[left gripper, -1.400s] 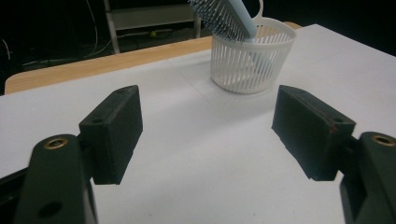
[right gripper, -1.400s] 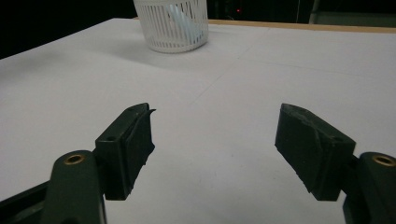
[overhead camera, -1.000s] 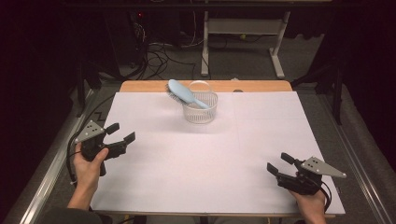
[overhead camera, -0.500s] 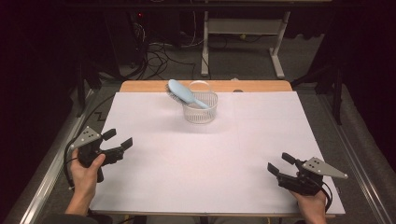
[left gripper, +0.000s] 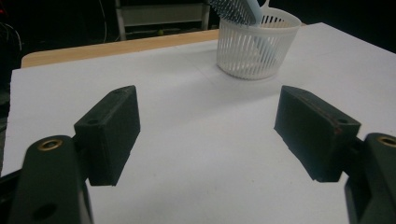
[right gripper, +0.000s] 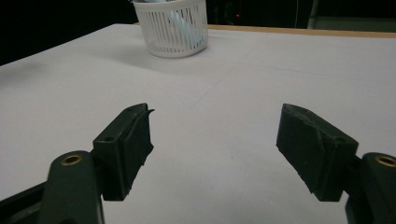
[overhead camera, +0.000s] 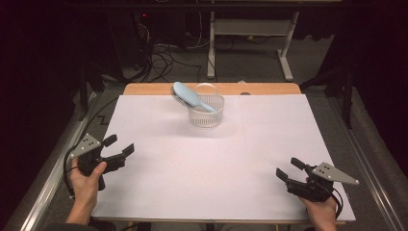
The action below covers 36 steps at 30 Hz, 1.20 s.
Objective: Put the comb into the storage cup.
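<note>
White paper covers most of the worktop (overhead camera: 192,173), with a strip of bare wood along its far edge at the upper centre of the high view. A white slatted basket (overhead camera: 206,110) stands upright on the paper just above the middle of that frame, close to the wooden strip. A pale blue hairbrush (overhead camera: 188,96) rests in the basket, handle down inside it and bristled head leaning out over the rim toward the upper left. In the left gripper view the basket (left gripper: 258,44) appears at the upper right with the hairbrush (left gripper: 238,10) cut by the top edge; in the right gripper view the basket (right gripper: 171,25) sits at the upper left, the brush handle visible through its slats. The left claw (overhead camera: 119,148) lies at the lower left of the high view, over the paper's left edge, held in a hand (overhead camera: 86,180) that enters from the bottom; its jaws stand wide apart with nothing between them, having just been opening and then easing slightly closer. The right claw (overhead camera: 286,170) lies at the lower right, held in the other hand (overhead camera: 321,211), jaws likewise spread wide and empty. Both claws are well apart from the basket, and bare paper lies between each pair of jaws.
</note>
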### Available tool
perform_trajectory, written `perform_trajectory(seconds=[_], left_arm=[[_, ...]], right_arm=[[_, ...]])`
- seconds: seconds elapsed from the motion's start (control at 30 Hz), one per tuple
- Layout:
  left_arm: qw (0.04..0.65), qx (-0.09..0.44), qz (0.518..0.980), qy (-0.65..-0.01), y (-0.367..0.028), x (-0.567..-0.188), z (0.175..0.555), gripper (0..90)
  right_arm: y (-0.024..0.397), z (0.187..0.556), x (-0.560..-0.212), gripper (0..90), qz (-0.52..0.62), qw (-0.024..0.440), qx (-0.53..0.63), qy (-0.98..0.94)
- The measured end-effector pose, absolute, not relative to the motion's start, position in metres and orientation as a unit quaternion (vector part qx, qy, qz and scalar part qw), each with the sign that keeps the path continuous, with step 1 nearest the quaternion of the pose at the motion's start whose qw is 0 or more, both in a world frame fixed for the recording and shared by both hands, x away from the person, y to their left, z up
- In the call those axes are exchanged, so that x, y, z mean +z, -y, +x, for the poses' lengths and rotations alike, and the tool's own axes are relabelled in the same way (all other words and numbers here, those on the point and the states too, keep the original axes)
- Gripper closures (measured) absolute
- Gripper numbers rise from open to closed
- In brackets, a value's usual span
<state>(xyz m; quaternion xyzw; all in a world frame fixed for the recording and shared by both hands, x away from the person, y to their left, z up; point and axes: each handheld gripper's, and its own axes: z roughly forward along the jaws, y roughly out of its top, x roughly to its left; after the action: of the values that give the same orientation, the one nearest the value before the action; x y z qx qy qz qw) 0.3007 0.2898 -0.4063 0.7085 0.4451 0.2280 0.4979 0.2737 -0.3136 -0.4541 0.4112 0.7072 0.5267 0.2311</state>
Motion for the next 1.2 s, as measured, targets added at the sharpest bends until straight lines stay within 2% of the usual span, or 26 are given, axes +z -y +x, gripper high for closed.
perform_trajectory(seconds=[0.73, 1.2], left_arm=[[0.500, 0.222, 0.717, -0.432, -0.284, -0.414, 0.289, 22.6], [0.498, 0.217, 0.712, -0.445, -0.288, -0.425, 0.278, 22.0]], right_arm=[[0.316, 0.271, -0.454, 26.9, 0.418, 0.235, 0.528, -0.701], [0.318, 0.271, -0.454, 26.8, 0.418, 0.233, 0.530, -0.700]])
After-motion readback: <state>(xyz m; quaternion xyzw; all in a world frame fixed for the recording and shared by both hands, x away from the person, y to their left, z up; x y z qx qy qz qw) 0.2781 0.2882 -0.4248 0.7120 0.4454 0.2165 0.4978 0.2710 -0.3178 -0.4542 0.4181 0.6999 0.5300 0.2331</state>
